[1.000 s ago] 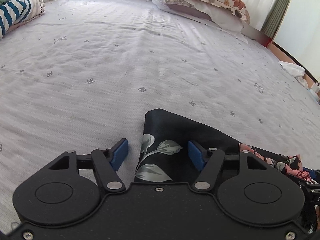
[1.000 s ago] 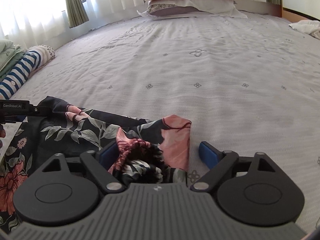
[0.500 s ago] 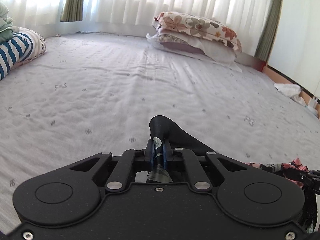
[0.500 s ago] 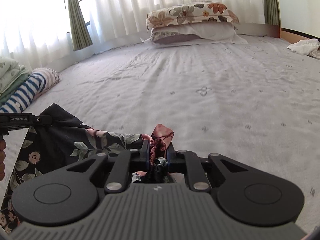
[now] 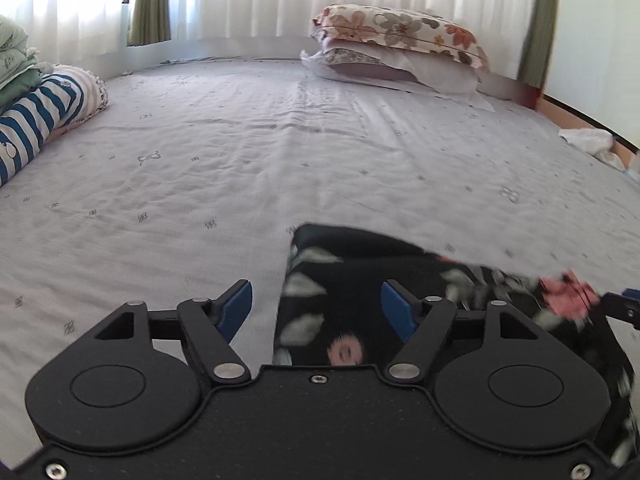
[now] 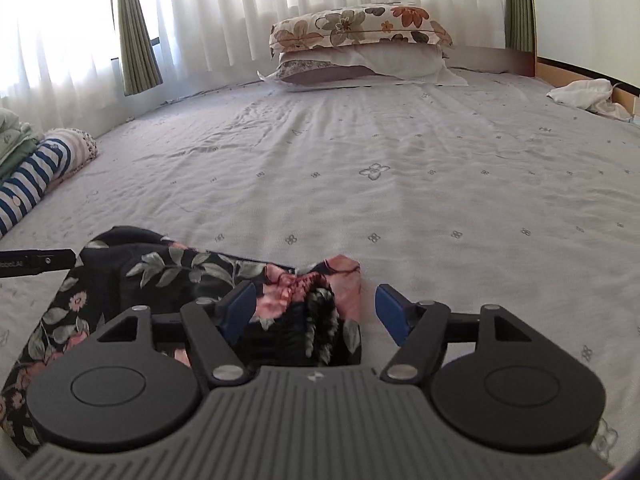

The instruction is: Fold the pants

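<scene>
Pants (image 6: 160,280) in black floral cloth lie low in both frames on the bed (image 6: 400,200), limp and light. The left gripper (image 5: 316,308) and right gripper (image 6: 316,306) each straddle an edge, fingers apart. Corners and the gathered waistband look like the best hold.

**Camera Placement: Two Wrist Fisheye Views**

Each camera sits behind its own hand-held gripper, low over the bed (image 5: 280,152), facing forward along the fingers toward the stacked pillows (image 5: 400,52) and curtains (image 6: 240,8). The left view looks from the left; the right view looks from further right. Both share the floral pants (image 6: 160,276) close below the lens, the striped bundle (image 6: 36,176) and the pillows.
</scene>
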{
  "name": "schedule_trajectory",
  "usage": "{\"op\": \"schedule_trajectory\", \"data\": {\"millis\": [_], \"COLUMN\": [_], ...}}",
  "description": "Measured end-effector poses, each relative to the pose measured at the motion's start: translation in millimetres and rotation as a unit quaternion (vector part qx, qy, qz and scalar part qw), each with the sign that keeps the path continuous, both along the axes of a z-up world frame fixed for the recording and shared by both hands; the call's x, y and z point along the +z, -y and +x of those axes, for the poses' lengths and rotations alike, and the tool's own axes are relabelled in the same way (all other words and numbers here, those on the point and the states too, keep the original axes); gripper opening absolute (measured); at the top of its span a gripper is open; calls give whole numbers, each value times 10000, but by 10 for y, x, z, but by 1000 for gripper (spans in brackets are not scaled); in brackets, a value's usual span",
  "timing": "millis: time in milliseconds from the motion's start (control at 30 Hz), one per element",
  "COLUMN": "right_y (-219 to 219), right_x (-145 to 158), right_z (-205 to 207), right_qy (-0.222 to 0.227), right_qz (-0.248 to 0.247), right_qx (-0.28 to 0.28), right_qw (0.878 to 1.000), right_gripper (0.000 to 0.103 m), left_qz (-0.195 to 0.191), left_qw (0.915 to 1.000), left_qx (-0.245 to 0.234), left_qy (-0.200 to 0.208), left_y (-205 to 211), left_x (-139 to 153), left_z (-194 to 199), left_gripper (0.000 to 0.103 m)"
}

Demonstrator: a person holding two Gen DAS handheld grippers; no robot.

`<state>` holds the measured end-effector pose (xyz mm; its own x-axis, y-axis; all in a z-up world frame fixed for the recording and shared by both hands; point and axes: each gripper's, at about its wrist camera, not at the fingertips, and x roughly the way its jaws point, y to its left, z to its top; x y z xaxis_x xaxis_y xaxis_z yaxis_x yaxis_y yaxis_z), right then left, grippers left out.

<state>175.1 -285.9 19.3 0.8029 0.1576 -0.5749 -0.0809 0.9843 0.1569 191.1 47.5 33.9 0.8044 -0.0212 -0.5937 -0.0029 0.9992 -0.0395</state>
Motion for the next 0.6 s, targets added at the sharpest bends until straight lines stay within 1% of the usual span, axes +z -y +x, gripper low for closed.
{"op": "schedule_trajectory", "data": {"millis": [67, 167, 267, 333, 367, 400, 433, 467, 500, 600], "right_y": [-11, -29, -91, -148, -166, -168, -164, -149, -134, -120], "right_x": [-37, -127, -265, -377, -427, -448, -457, -442, -425, -362], "right_z": [-162, -394, -561, -635, -664, -696, -701, -683, -674, -692], "right_qy": [-63, -166, -323, -410, -345, -250, -230, -263, -298, -330], "right_qz": [-95, -175, -352, -573, -659, -676, -652, -588, -528, -418], "right_qx": [-2, 15, -13, -18, -15, -16, -36, -79, -125, -236], "right_qw": [9999, 9997, 9989, 9975, 9972, 9974, 9976, 9979, 9981, 9983], "right_gripper": [79, 80, 81, 84, 85, 86, 86, 87, 87, 88], "left_qz": [46, 173, 471, 656, 709, 596, 352, 176, 128, 230], "left_qw": [9999, 9995, 9980, 9969, 9963, 9971, 9987, 9990, 9990, 9982], "left_qx": [-112, -261, -386, -311, -228, -167, -85, 3, 50, 187], "left_qy": [17, -18, -140, -310, -427, -432, -368, -412, -427, -518], "left_y": [26, 76, 147, 168, 142, 78, 17, -34, -56, -47], "left_x": [-19, -110, -264, -395, -474, -524, -546, -542, -523, -453], "left_z": [-251, -624, -903, -1007, -1029, -1047, -1078, -1075, -1079, -1092], "left_gripper": [82, 83, 84, 84, 85, 86, 86, 87, 87, 87]}}
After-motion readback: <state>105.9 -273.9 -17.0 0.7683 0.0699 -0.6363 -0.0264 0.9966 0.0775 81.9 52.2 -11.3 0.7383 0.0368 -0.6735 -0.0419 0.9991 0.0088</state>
